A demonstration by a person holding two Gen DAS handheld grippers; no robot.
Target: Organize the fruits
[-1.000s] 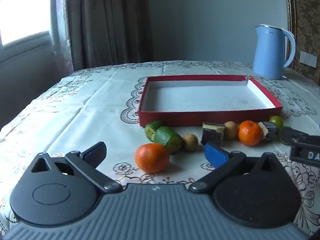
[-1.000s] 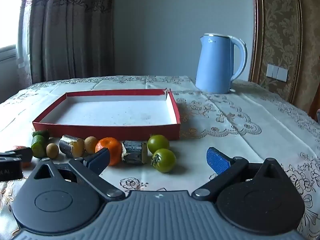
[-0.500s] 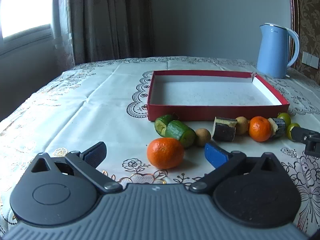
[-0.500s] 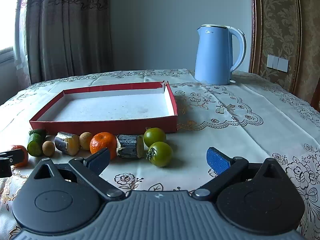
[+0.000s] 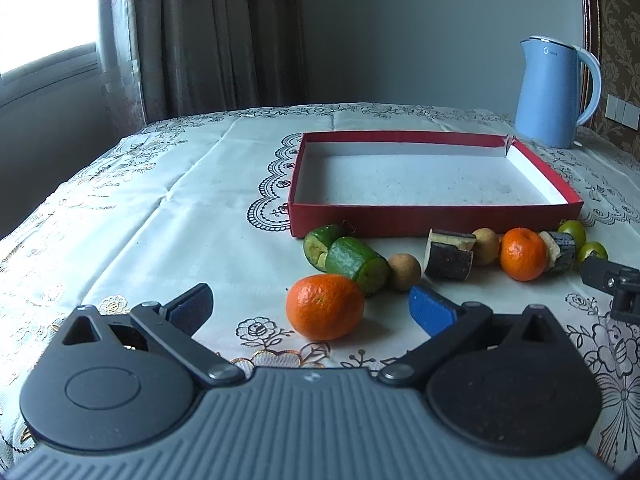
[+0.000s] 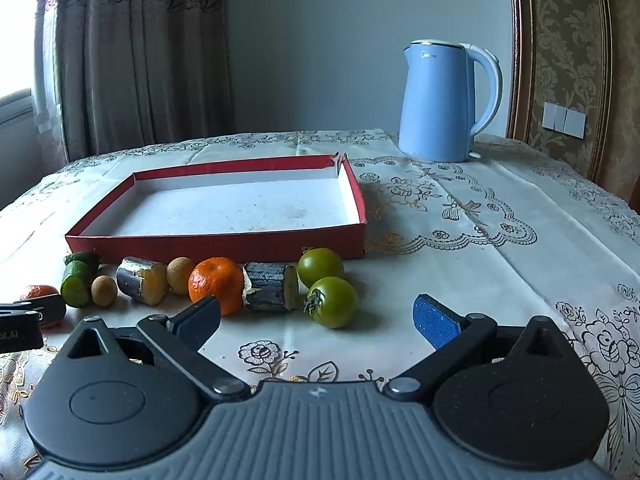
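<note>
A row of produce lies before the red tray. In the left wrist view an orange mandarin sits between the open fingers of my left gripper, untouched. Behind it lie two cucumber pieces, a longan, a dark eggplant chunk and a second mandarin. In the right wrist view two green tomatoes lie just ahead of my open right gripper, beside an eggplant chunk and a mandarin. The tray holds nothing.
A blue electric kettle stands at the back right of the table. The patterned white tablecloth covers the table. Curtains and a window are at the left. Each gripper shows at the edge of the other's view.
Both grippers have moved closer to the fruit row. The near mandarin now sits between the left fingers; the green tomatoes are nearer the right fingers. No fruit has moved.
</note>
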